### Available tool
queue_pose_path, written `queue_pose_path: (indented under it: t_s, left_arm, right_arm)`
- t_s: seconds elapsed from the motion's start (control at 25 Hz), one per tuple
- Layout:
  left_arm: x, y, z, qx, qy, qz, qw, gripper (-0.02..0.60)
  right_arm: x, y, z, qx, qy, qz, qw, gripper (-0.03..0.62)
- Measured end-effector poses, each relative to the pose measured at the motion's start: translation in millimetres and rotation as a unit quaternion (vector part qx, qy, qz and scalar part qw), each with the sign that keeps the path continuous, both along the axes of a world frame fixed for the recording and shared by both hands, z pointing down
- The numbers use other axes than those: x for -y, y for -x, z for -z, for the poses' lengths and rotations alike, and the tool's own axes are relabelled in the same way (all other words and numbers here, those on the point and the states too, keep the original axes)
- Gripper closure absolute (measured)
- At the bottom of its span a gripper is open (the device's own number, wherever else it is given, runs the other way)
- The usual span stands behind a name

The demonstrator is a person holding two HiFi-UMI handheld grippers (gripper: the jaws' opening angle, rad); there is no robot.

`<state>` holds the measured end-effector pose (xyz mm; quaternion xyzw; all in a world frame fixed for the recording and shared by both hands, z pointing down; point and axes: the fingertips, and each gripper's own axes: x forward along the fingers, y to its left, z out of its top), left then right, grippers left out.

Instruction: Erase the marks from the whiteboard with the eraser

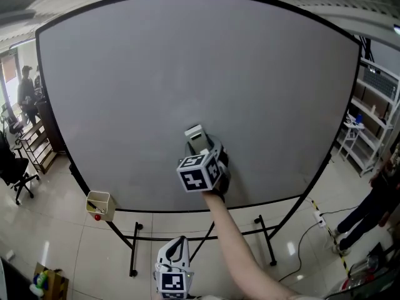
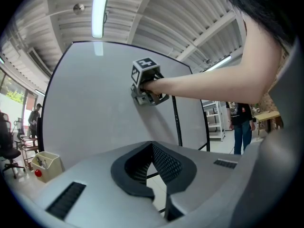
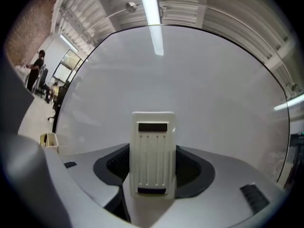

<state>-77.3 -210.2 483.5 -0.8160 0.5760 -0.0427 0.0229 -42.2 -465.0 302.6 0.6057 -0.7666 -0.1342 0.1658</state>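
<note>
A big whiteboard [image 1: 187, 74] on a black wheeled stand fills the head view, and I see no marks on its grey-white face. My right gripper [image 1: 200, 145] is shut on a white ribbed eraser [image 1: 195, 135] and holds it up to the board's lower middle. In the right gripper view the eraser [image 3: 152, 156] stands upright between the jaws of the right gripper [image 3: 152, 170], with the whiteboard [image 3: 199, 89] close ahead. My left gripper [image 1: 174, 258] hangs low, off the board, shut on nothing. The left gripper view looks past its own shut left gripper [image 2: 152, 148] up at the right gripper [image 2: 146, 93].
A small beige box [image 1: 100, 204] with pens hangs at the stand's lower left. People [image 1: 26, 89] and an office chair [image 1: 15, 167] are at the far left. Shelves [image 1: 369, 124] and another person [image 1: 375, 205] are on the right. A cable [image 1: 322, 220] runs across the tiled floor.
</note>
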Motion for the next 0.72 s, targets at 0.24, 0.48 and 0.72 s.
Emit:
queue_pose_path:
  t_s: [0.24,0.48,0.72]
  left_arm:
    - [9,3,-3,-0.005,0.008,0.007,0.9999,0.578]
    - [14,1,-13,0.013,0.006,-0.003,0.9999,0.578]
    - [17,8,-18,-0.003,0.023,0.004,0.9997,0.578]
  right_arm:
    - [13,-136,3,0.108,0.042,-0.059,0.992,0.321]
    - [19,-192,-21,0.168,0.098,-0.083,0.977,0.326]
    - [10,-166,-1,0.079,0.056,-0.139,0.986,0.335]
